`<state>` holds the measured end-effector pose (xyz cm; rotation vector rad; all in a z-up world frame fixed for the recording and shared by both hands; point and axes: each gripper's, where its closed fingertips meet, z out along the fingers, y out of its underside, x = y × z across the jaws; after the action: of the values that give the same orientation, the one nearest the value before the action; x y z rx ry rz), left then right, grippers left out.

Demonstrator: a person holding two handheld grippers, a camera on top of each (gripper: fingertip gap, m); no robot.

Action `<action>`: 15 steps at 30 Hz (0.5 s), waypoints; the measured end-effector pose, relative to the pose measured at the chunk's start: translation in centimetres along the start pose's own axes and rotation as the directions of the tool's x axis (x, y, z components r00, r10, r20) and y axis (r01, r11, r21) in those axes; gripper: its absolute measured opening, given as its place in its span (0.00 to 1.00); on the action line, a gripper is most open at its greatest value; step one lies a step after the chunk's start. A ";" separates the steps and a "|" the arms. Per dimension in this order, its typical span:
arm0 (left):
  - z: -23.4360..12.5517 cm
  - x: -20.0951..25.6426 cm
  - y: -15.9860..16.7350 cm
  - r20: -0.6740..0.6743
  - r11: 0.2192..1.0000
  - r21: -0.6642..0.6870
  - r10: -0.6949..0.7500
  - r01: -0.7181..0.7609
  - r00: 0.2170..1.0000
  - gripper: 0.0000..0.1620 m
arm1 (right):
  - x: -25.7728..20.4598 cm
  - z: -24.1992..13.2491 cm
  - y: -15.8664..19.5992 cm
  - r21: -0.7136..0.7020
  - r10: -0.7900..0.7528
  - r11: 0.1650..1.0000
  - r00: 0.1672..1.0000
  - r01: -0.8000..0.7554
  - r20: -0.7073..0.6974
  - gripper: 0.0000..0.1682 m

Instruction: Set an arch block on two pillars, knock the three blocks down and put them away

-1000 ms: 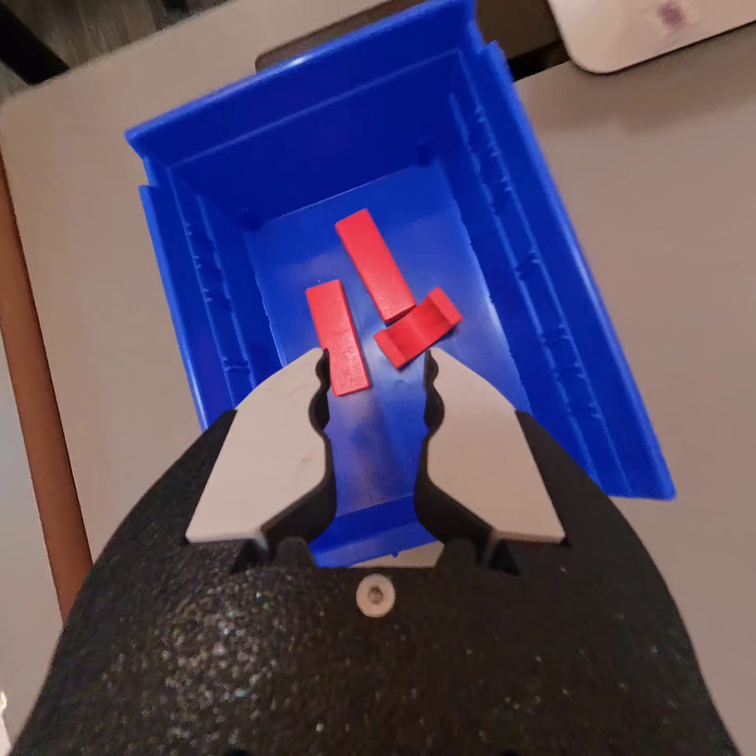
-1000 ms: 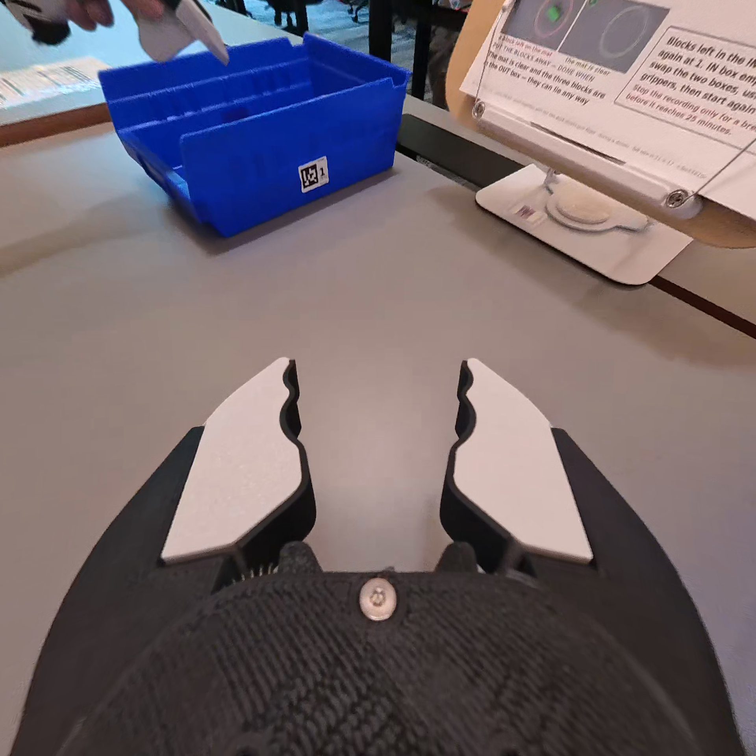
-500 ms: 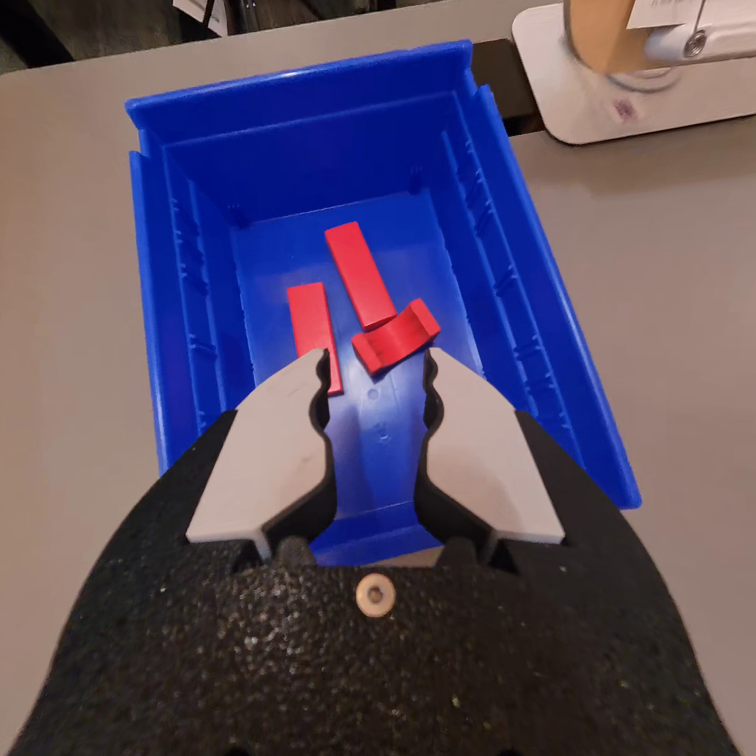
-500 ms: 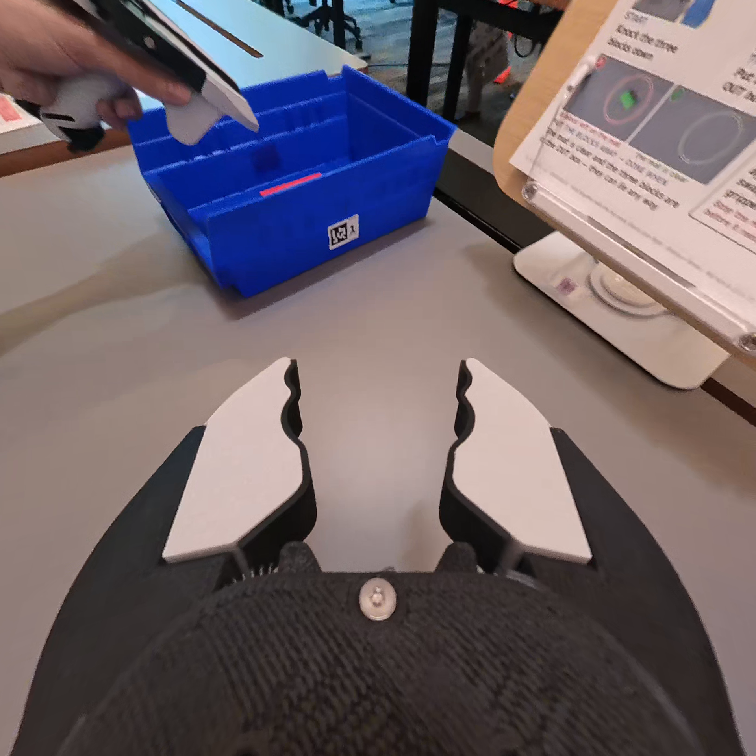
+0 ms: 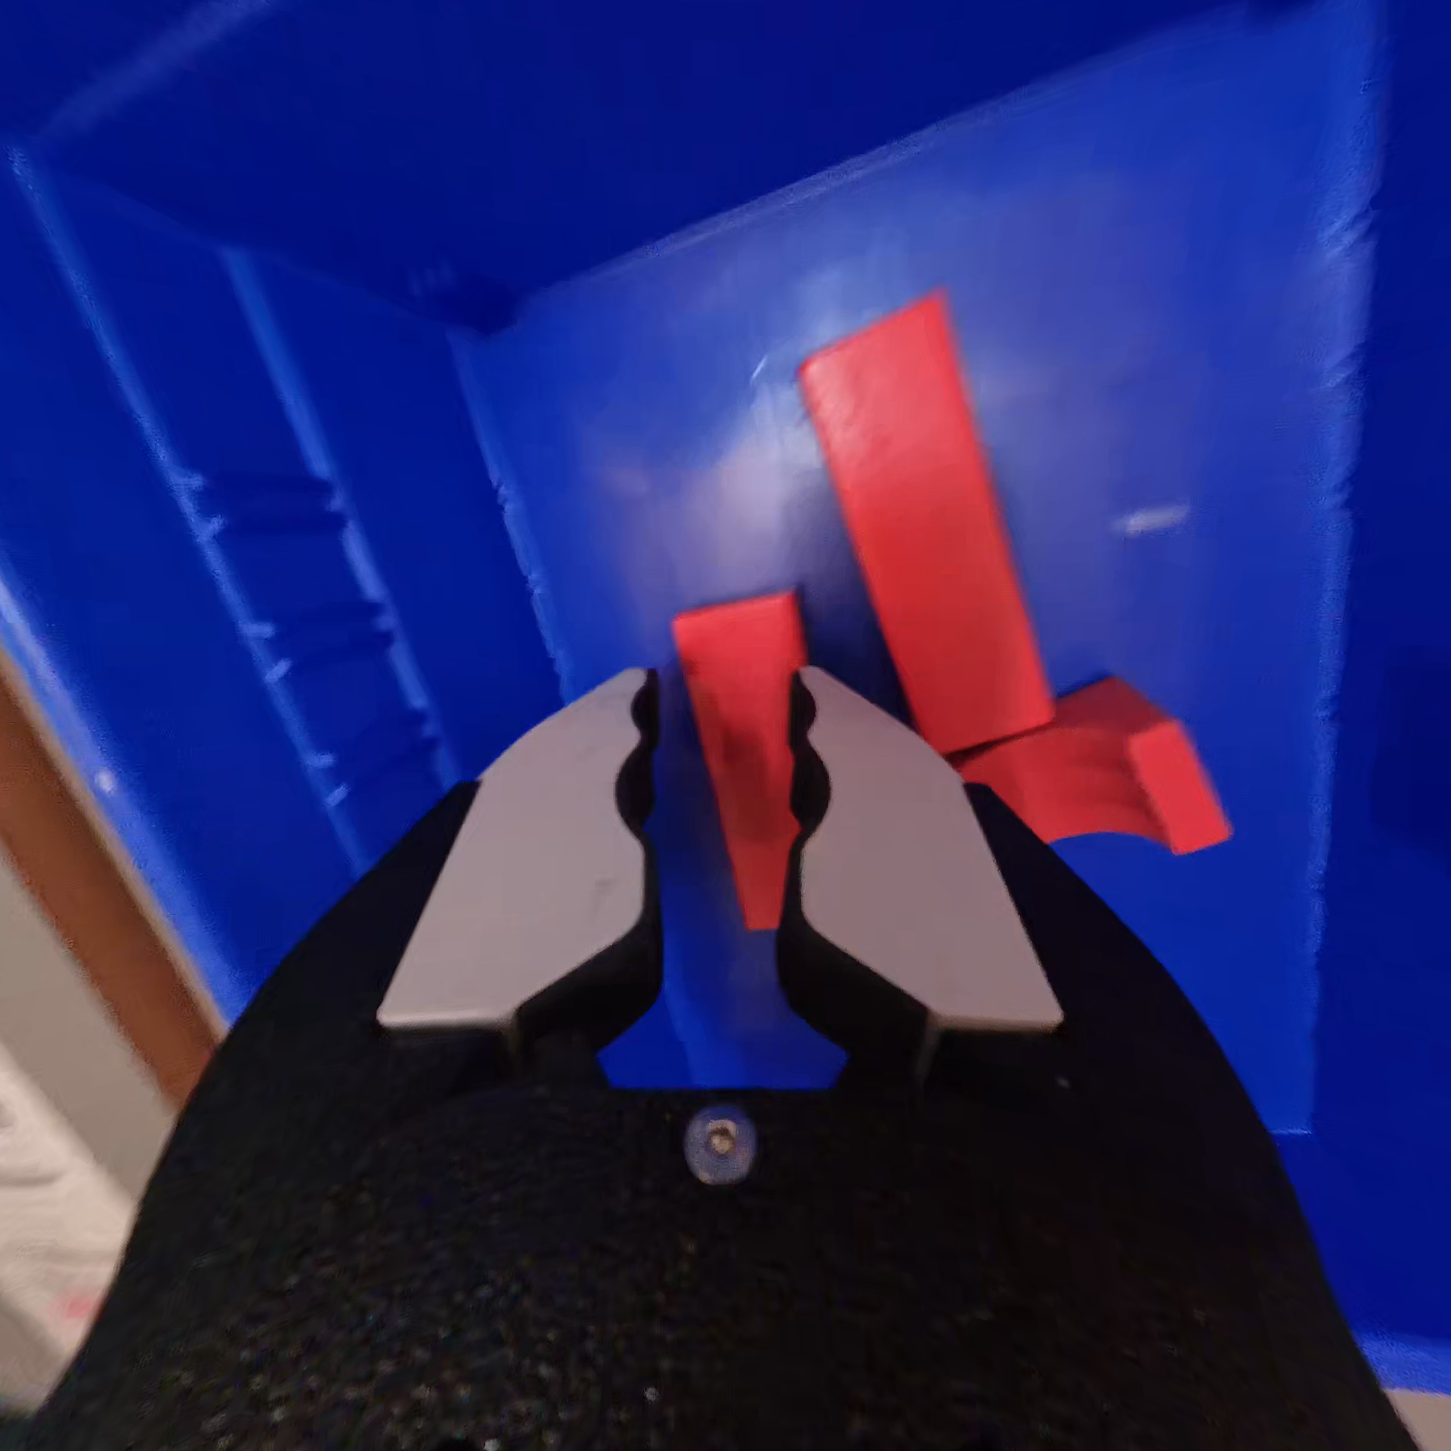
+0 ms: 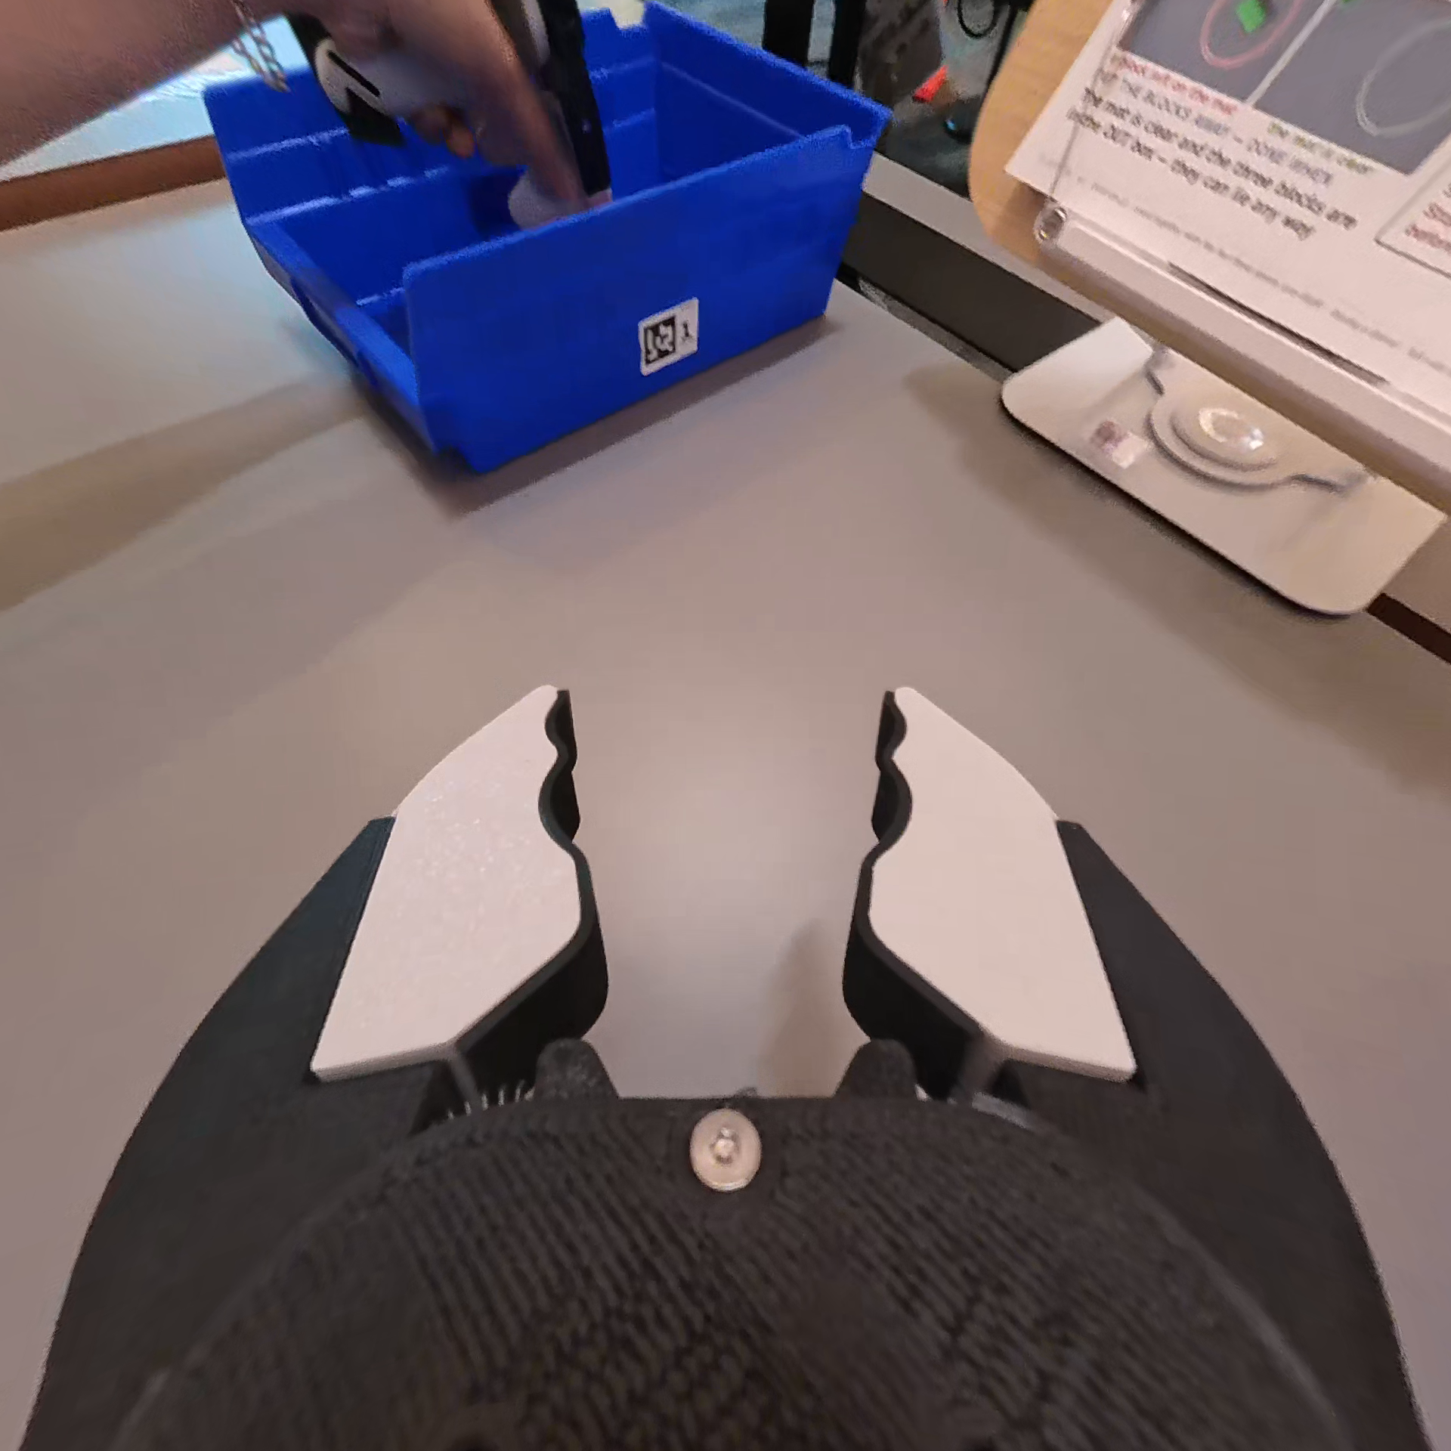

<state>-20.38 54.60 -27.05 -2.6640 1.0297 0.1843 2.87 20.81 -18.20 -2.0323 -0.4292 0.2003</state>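
My left gripper [image 5: 721, 683] is down inside a blue bin [image 5: 314, 471], its jaws a little apart on either side of a flat red block [image 5: 746, 785] on the bin floor. The right finger is at the block's edge and a gap shows on the left. A longer flat red block [image 5: 919, 518] lies beyond, its near end resting on a red arch-shaped block [image 5: 1099, 769]. My right gripper [image 6: 726, 699] is open and empty over the grey table [image 6: 707, 565], well short of the bin [image 6: 550, 338]. There the left gripper [image 6: 557, 157] reaches into the bin.
A person's hand [image 6: 440, 78] holds the left gripper over the bin. A board on a stand with a printed sheet [image 6: 1225, 196] and a white base [image 6: 1225, 471] stands at the right. A brown table edge [image 5: 94, 864] shows left of the bin. Tip to tip, the grippers are about 40 cm apart. The longer flat red block [image 5: 919, 518] is about 4 cm from my left fingertips and 40 cm from my right.
My left gripper has dropped deep into the bin and its jaws have narrowed around the left flat red block. The right gripper has moved closer to the bin and stays open.
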 end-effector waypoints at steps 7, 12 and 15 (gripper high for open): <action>0.7 0.8 0.1 -0.073 0.997 -0.001 -0.080 0.080 0.994 0.21 | 1.8 -1.0 1.7 0.006 0.093 0.996 0.995 -0.093 -0.021 0.44; 0.6 1.0 3.1 -0.041 0.992 -0.124 -0.031 0.026 0.999 0.25 | 1.9 -1.0 2.0 0.019 0.100 0.995 0.995 -0.100 -0.014 0.44; 0.5 1.3 3.8 -0.069 0.989 -0.134 -0.079 0.069 0.995 0.24 | 1.9 -0.9 2.5 0.013 0.115 0.993 0.993 -0.115 -0.001 0.44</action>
<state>-22.02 51.23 -28.66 -2.8423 0.9697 0.1439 5.44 19.75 -19.91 -2.0458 -0.3094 0.2704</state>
